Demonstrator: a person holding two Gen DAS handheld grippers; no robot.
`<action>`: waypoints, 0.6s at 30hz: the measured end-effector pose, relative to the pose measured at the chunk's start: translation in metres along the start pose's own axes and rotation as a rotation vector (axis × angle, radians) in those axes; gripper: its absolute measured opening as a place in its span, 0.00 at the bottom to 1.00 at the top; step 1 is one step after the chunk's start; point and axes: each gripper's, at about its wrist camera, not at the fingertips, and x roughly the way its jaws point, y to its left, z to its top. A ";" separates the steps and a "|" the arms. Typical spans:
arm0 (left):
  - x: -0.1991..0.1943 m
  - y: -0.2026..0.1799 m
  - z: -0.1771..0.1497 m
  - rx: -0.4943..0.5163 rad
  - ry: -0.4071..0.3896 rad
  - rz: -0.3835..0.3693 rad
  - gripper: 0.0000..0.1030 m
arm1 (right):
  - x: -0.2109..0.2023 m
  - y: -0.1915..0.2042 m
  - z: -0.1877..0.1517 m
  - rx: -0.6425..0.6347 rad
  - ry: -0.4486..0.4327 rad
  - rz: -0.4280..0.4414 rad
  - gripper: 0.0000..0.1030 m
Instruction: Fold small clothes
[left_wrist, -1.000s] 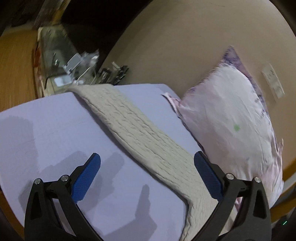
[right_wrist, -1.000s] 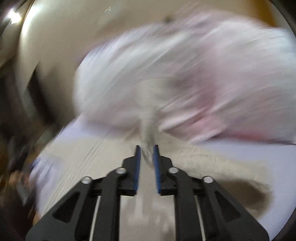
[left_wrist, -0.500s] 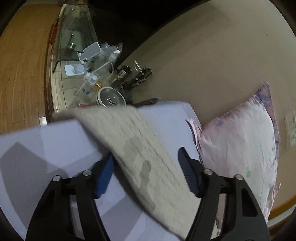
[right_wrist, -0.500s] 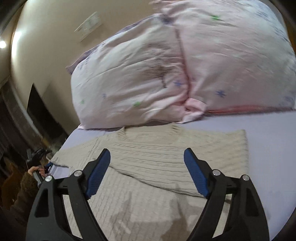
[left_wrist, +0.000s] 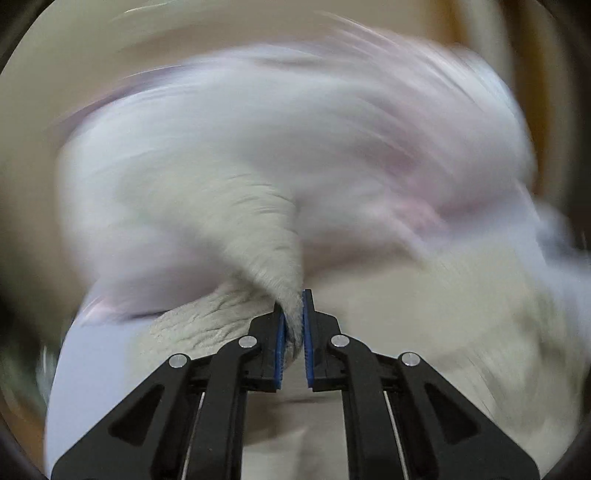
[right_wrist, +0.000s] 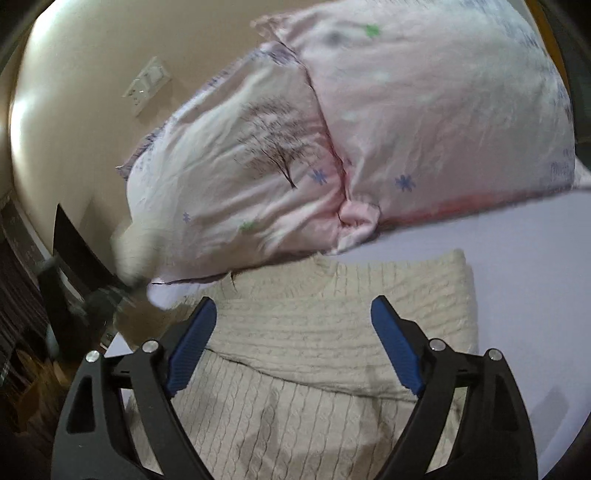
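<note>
Cream cable-knit sweater (right_wrist: 332, 325): spread on lavender bed sheet (right_wrist: 528, 266), top portion folded over lower body, neckline just below pink printed pillows (right_wrist: 280, 147). Left tongs (left_wrist: 292, 332): clenched on a raised bunch of sweater knit; view heavily motion-blurred. Right tongs (right_wrist: 293, 347): spread wide, gripping nothing, above folded sweater. Beige wall (right_wrist: 81, 74) behind pillows, switch plate (right_wrist: 147, 85) on it.

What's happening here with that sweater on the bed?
A person with a two-finger gripper in each hand is folding a cream knit sweater on a lavender sheet, in front of a pink pillow. The left gripper is shut on a bunched piece of the sweater and looks mid-swing, as its view is blurred. The right gripper hangs open over the partly folded sweater, holding nothing.
</note>
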 end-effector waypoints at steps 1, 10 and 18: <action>0.013 -0.045 -0.006 0.142 0.032 -0.006 0.10 | 0.001 -0.004 -0.002 0.017 0.012 -0.003 0.83; -0.051 0.033 -0.062 -0.195 0.056 -0.055 0.41 | -0.017 -0.049 -0.008 0.135 0.070 -0.029 0.50; -0.117 0.107 -0.186 -0.639 0.187 -0.240 0.56 | -0.044 -0.062 -0.041 0.096 0.188 -0.135 0.52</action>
